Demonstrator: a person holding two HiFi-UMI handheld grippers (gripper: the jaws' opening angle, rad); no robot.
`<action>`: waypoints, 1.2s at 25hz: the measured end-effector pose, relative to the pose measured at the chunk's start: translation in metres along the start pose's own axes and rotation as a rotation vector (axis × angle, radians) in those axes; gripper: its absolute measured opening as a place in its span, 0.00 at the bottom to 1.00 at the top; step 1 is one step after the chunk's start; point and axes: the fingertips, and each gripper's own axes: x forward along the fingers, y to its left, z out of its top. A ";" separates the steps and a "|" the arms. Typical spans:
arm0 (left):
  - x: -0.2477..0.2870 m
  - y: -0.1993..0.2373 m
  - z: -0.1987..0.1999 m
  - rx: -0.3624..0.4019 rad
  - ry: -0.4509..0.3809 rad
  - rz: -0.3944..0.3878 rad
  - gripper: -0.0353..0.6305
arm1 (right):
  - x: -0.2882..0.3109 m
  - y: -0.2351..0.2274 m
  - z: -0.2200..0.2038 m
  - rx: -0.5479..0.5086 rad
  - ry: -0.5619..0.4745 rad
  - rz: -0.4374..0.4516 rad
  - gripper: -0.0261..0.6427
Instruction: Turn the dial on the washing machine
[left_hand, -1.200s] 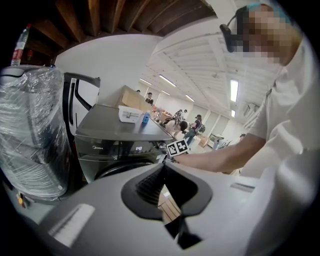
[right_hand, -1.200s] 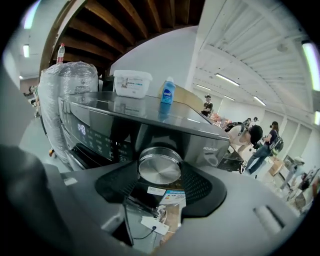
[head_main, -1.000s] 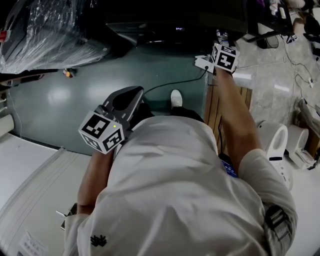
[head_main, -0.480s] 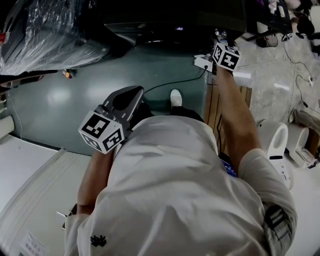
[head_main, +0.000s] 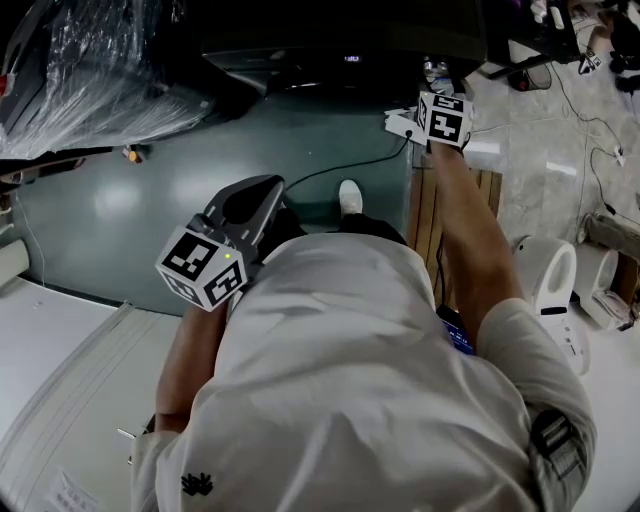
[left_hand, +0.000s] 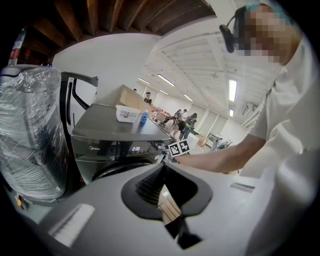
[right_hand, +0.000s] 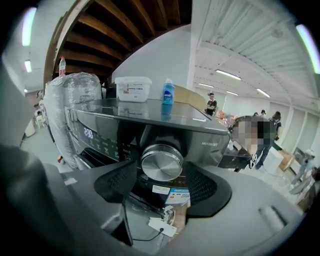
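Right gripper view: right gripper (right_hand: 162, 184) held level and square to the washing machine (right_hand: 215, 142). Claw spread wide, with the dial (right_hand: 161, 162) framed between the two pads on the machine's front panel. No contact apparent on either side. Likely lined up this way for an even grip on the rim before closing. Detergent bottle (right_hand: 168, 92) and white tub (right_hand: 133, 89) up on the lid, clear of the approach.

Left gripper view: left gripper (left_hand: 164, 167) held low and well back from the machine, tips pressed together on nothing. Probably parked, turning a knob being a one-handed job. Lit display (left_hand: 135, 148) ahead.

Head view: right arm stretched forward to the dark machine, left gripper close by the torso.
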 end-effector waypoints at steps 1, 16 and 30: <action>0.000 0.000 0.000 0.000 0.000 -0.001 0.14 | -0.002 0.001 0.002 -0.026 -0.003 -0.003 0.46; -0.007 0.006 -0.001 -0.005 -0.002 0.013 0.14 | 0.013 0.006 0.000 -0.200 0.032 -0.094 0.45; -0.007 0.006 -0.002 -0.013 -0.009 0.013 0.14 | 0.007 -0.005 0.007 0.121 -0.005 -0.051 0.45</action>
